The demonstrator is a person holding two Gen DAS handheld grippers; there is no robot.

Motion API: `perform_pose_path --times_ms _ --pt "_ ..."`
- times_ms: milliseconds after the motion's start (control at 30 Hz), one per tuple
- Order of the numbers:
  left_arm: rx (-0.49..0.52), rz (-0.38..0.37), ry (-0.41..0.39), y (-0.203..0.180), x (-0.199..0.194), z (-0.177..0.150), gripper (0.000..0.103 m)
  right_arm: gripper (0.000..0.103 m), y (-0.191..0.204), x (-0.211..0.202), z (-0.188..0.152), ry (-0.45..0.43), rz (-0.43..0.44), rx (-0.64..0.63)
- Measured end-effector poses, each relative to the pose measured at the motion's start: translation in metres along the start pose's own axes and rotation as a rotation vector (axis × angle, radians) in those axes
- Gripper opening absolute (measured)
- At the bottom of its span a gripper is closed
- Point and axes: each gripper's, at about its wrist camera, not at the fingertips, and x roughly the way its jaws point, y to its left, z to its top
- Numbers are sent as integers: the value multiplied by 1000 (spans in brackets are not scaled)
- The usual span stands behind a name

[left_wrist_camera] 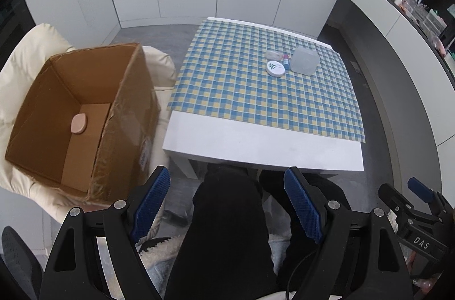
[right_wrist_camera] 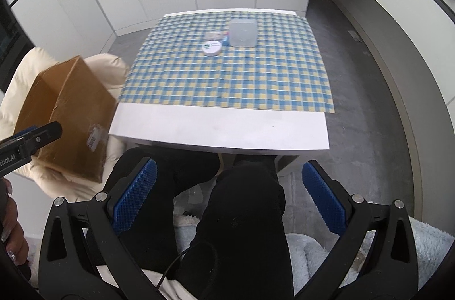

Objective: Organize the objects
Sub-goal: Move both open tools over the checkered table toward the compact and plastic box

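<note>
Objects to organize, a white round tin (left_wrist_camera: pixel 275 68), a small bottle (left_wrist_camera: pixel 285 62) and a frosted container (left_wrist_camera: pixel 304 60), cluster on the checked cloth (left_wrist_camera: pixel 256 98) atop the worktop (left_wrist_camera: pixel 256 152); a pink disc (left_wrist_camera: pixel 79 123) lies in the cardboard box (left_wrist_camera: pixel 125 112); left claw (left_wrist_camera: pixel 227 207) and right claw (right_wrist_camera: pixel 227 199) both spread, holding nothing

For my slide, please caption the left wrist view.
Open left gripper faces cardboard box holding a pink disc; toiletries wait on checkered tablecloth.

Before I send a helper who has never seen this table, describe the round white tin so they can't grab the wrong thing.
On the checked tablecloth, a small cluster sits toward the far side beside a frosted translucent box. The round white tin is the cluster's nearest item. Alone among its neighbours, it has a green leaf print on its lid.
</note>
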Motion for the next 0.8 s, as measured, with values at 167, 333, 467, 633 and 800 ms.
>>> perform_pose_path --times_ms 167,333,467,633,800 --pt "1 -19 14 -11 14 8 83 103 -21 13 3 10 -17 56" --pt "19 -21 25 -23 30 18 83 103 -38 27 7 21 -34 106" --pt "19 -18 35 -28 46 28 83 103 -47 42 13 32 -51 131" --pt "14 -4 48 -33 69 42 83 103 -58 64 23 44 -65 149" --pt "12 12 63 -38 95 57 83 103 -66 88 36 55 -73 158"
